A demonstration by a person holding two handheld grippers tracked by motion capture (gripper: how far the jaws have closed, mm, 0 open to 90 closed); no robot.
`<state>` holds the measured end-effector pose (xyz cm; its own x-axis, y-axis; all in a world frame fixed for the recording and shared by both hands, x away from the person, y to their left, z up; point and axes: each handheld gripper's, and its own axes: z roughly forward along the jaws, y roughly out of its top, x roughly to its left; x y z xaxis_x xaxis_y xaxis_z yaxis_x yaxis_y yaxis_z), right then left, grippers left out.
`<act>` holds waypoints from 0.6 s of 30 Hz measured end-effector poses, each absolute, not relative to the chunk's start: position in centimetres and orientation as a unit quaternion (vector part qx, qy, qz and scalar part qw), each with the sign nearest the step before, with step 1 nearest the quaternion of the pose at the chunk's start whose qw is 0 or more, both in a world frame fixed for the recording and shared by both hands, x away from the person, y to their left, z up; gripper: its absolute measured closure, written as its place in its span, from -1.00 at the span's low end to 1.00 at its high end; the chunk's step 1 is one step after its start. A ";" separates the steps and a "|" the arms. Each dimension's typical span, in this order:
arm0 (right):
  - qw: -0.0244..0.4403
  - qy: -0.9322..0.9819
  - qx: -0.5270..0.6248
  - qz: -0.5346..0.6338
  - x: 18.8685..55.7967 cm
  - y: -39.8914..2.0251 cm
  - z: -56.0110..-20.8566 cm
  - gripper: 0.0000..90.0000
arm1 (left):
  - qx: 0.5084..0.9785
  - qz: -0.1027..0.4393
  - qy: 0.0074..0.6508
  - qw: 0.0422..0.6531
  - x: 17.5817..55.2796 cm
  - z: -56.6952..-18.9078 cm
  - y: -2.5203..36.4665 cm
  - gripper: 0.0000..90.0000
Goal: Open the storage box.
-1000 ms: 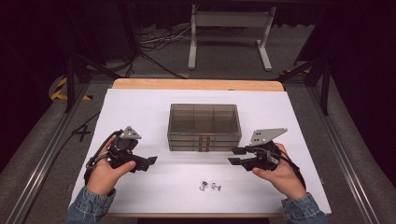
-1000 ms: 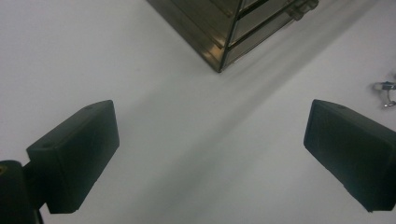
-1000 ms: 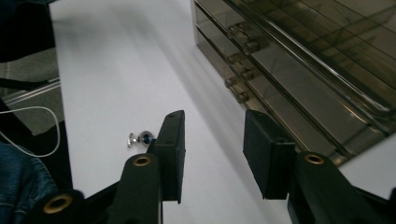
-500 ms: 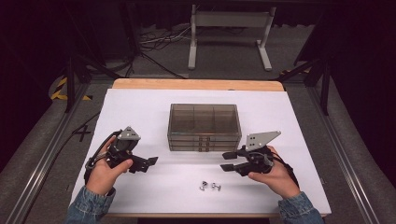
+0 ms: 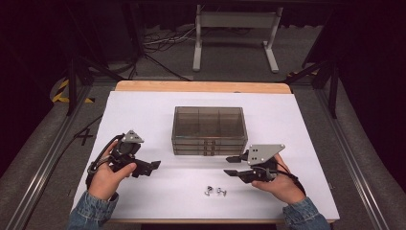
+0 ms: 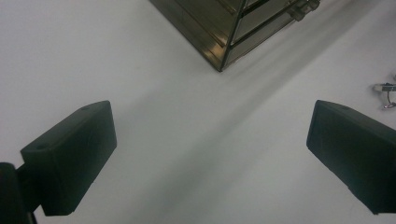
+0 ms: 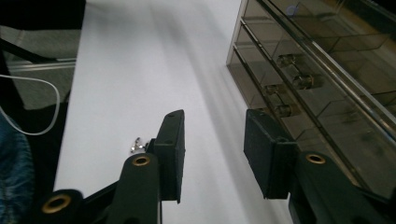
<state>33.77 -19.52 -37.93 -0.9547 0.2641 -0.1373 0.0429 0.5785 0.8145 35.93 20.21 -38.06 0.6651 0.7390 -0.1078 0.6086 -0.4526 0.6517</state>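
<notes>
A smoky clear drawer box (image 5: 209, 129) with small knobs on its front stands mid-table on the white sheet (image 5: 143, 115). Two small metal pieces (image 5: 214, 191) lie in front of it. My left gripper (image 5: 149, 167) hovers left of the box, its jaws wide apart with bare sheet between them (image 6: 210, 135). My right gripper (image 5: 231, 165) hangs by the box's front right corner, jaws part open and empty (image 7: 215, 140); they have just been closing a little. In the right gripper view the drawer fronts (image 7: 289, 84) run along the right, and a metal piece (image 7: 137, 145) peeks from behind one jaw.
The white sheet covers a wooden tabletop (image 5: 201, 86). Grey floor, dark rails and a metal stand (image 5: 234, 33) lie beyond the table. In the left gripper view the box corner (image 6: 233, 28) is up ahead, and a metal piece (image 6: 385, 88) lies at the right edge.
The right gripper has shifted slightly left and nearer the table's front edge, just off the box's front corner. The left gripper has stayed where it was.
</notes>
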 end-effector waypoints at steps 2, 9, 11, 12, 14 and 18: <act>0.148 0.881 0.077 0.442 33.5 -19.4 -37.9 0.35 | 0.846 0.096 0.398 0.341 35.9 -38.1 20.2 -0.95; 0.225 0.883 0.054 0.409 33.0 -18.8 -38.1 0.35 | 0.847 0.095 0.398 0.339 36.0 -38.1 20.2 -0.95; 0.239 0.881 0.044 0.405 32.8 -18.7 -38.1 0.35 | 0.847 0.095 0.398 0.340 36.0 -38.1 20.2 -0.95; 0.246 0.880 0.040 0.404 32.8 -18.6 -38.1 0.35 | 0.846 0.095 0.399 0.340 36.0 -38.1 20.2 -0.95; 0.268 0.876 0.023 0.399 32.5 -18.5 -38.1 0.35 | 0.846 0.095 0.399 0.340 36.0 -38.1 20.2 -0.95; 0.287 0.875 0.001 0.389 32.2 -18.1 -38.2 0.35 | 0.843 0.101 0.402 0.342 36.0 -38.0 20.3 -0.95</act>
